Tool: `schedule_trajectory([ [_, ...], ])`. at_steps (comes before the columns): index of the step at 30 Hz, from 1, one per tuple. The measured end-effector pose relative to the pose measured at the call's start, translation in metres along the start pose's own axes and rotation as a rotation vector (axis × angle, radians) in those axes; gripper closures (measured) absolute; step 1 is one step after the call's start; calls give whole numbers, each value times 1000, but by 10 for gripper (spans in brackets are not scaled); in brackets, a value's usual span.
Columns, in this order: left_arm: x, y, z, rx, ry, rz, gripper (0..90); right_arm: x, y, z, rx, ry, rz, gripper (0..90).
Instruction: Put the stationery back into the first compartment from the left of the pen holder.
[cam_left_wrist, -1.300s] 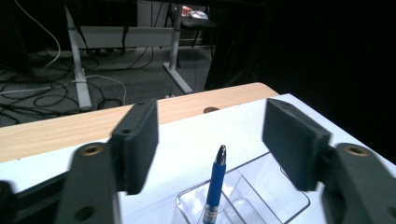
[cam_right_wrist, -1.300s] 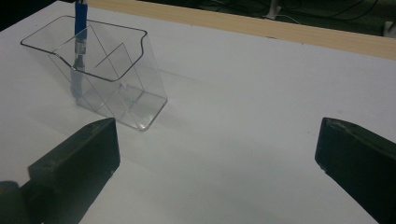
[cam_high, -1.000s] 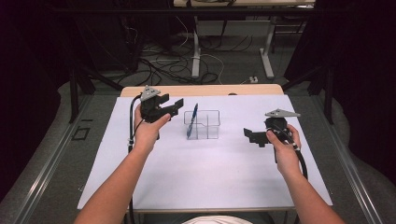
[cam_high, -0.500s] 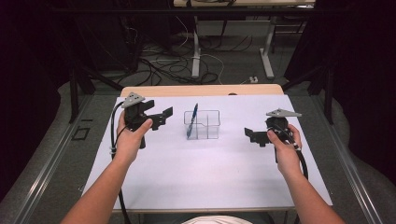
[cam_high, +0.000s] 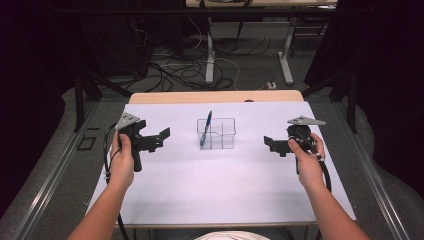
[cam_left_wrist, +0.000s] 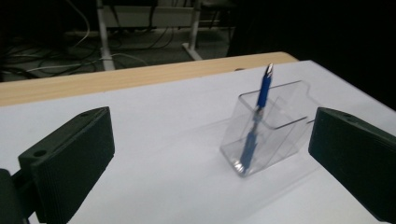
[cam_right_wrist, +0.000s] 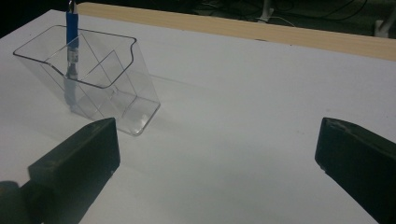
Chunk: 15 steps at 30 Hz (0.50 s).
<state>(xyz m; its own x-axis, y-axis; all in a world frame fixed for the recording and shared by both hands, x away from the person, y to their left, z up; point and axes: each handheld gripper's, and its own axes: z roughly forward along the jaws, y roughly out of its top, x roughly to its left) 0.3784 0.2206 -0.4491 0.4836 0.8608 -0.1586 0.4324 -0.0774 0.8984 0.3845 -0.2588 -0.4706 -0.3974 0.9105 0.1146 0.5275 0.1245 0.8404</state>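
The table (cam_high: 215, 200), under its white cover, carries one landmark: a clear divided holder (cam_high: 216, 134) standing near the middle toward the far edge. A blue pen (cam_high: 205, 129) leans upright in the holder's left compartment, its tip resting at the bottom and its top rising above the rim. The left claw (cam_high: 159, 138) now hangs well to the left of the holder, having drawn away from it over the last second; its jaws have just been opening and stand released and wide, with nothing between them. In the left gripper view the holder and pen sit ahead, apart from both jaws. The right claw (cam_high: 270, 144) hovers well to the right of the holder, also spread and empty, and has not shifted. Judging from this, the pen has been dropped off and let go, so the placing looks finished, both hands simply backing clear.
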Motion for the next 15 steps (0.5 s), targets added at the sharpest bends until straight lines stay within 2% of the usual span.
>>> schedule_trajectory([
  [3, 7, -7, -4, -8, 19, -36, 1, -1, 0, 0, -4, -2, 8, 0],
  [6, 15, -15, -6, -3, 31, -55, 1, -3, -1, 0, -2, -10, -3, 0],
  [11, 27, -28, -8, -14, 70, -89, 1, -5, -2, 0, -2, -17, 20, 0],
  [15, 36, -39, -9, -5, 95, -112, 1, -8, -3, 1, -7, -24, 11, 0],
])
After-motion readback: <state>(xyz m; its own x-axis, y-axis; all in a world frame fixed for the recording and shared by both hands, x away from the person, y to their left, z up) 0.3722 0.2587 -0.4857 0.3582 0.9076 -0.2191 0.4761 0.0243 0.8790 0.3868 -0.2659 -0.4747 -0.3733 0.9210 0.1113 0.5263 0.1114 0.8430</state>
